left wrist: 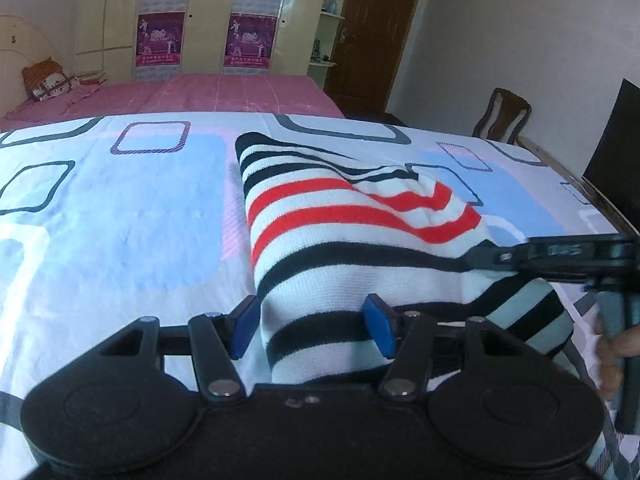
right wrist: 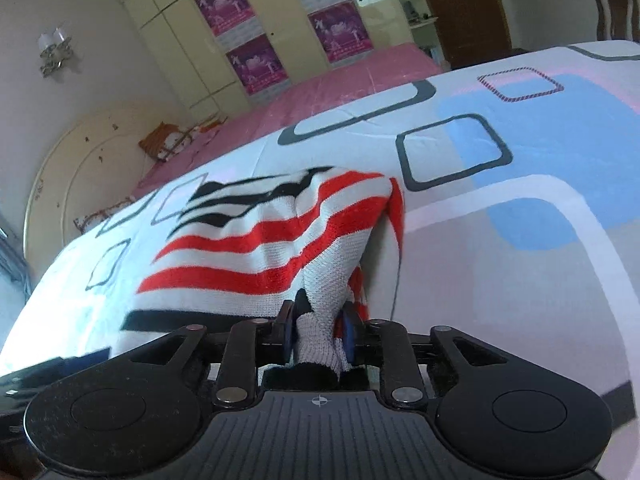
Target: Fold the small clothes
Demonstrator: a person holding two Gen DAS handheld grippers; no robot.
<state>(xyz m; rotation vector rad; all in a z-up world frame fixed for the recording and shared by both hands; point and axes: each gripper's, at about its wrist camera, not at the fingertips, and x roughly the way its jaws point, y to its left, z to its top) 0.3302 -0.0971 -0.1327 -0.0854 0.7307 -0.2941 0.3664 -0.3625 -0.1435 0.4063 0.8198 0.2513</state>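
The patterned bed sheet [left wrist: 120, 208] lies bare left of the striped sweater [left wrist: 320, 216] (folded, near the right edge). Left gripper [left wrist: 312, 326] jaws straddle its near end, released; right gripper [right wrist: 318, 334] jaws clench its bunched corner.

This is a home bedroom: a bed [left wrist: 240, 92] with a pink sheet and a curved cream headboard [right wrist: 68, 172], tall wardrobes [left wrist: 208, 16] with posters, a wooden door [left wrist: 372, 36], a chair [left wrist: 502, 116] and a patterned bedspread [left wrist: 120, 208].
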